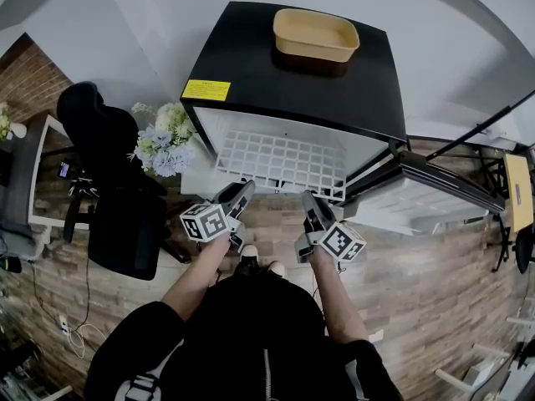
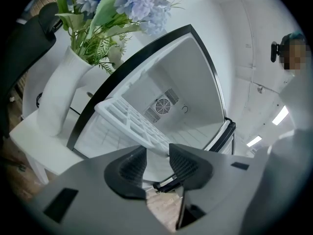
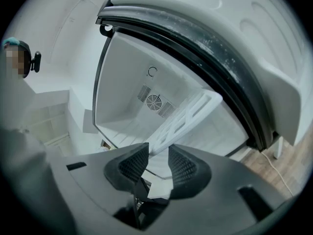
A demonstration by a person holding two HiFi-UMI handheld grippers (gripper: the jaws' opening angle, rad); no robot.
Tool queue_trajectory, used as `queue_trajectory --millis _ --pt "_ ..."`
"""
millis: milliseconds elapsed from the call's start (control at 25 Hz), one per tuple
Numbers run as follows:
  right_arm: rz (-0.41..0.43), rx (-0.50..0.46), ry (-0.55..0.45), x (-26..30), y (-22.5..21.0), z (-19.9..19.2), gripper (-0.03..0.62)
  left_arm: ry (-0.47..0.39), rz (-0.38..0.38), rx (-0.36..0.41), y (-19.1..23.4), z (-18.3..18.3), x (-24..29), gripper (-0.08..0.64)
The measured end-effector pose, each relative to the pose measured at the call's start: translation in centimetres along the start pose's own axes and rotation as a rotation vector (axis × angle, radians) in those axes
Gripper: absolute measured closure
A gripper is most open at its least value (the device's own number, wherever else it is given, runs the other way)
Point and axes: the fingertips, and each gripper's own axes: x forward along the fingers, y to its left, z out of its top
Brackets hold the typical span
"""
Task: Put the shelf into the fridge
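Observation:
A black mini fridge (image 1: 292, 65) stands open, its door (image 1: 426, 190) swung out to the right. The white grid shelf (image 1: 280, 161) lies partly inside, with its front edge sticking out toward me. My left gripper (image 1: 242, 192) is at the shelf's front left and my right gripper (image 1: 308, 199) at its front right. In the left gripper view the shelf (image 2: 129, 121) runs down into the gap of the left gripper (image 2: 157, 163). In the right gripper view the shelf (image 3: 188, 116) likewise reaches the mouth of the right gripper (image 3: 157, 163). Both pairs of jaws stand apart, and their pads are not visibly pressing on the shelf.
A beige tub (image 1: 316, 33) sits on top of the fridge. A white vase of flowers (image 1: 163, 140) stands on a low white table left of the fridge, beside a black chair (image 1: 109, 182). A round fan vent (image 2: 161, 106) shows on the fridge's back wall. The floor is wood plank.

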Motion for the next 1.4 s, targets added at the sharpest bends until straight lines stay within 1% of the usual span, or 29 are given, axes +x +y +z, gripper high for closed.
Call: queue_trajectory --millis 320,520,1200,1400 --pt "0.002 -0.008 0.017 0.1 -0.1 -0.7 0.478 0.001 0.000 -0.004 0.3 -0.1 0.0 0.410" --pt "0.008 -0.006 -0.001 0.1 -0.1 -0.6 0.477 -0.006 -0.014 -0.009 0.2 0.0 0.0 0.410" --pt "-0.039 0.008 -0.016 1.7 -0.9 0.5 0.474 -0.009 -0.007 -0.017 0.8 0.8 2.0 0.412" --pt "-0.061 -0.014 -0.035 2.5 -0.9 1.6 0.474 -0.007 -0.001 -0.018 1.2 1.2 2.8 0.411"
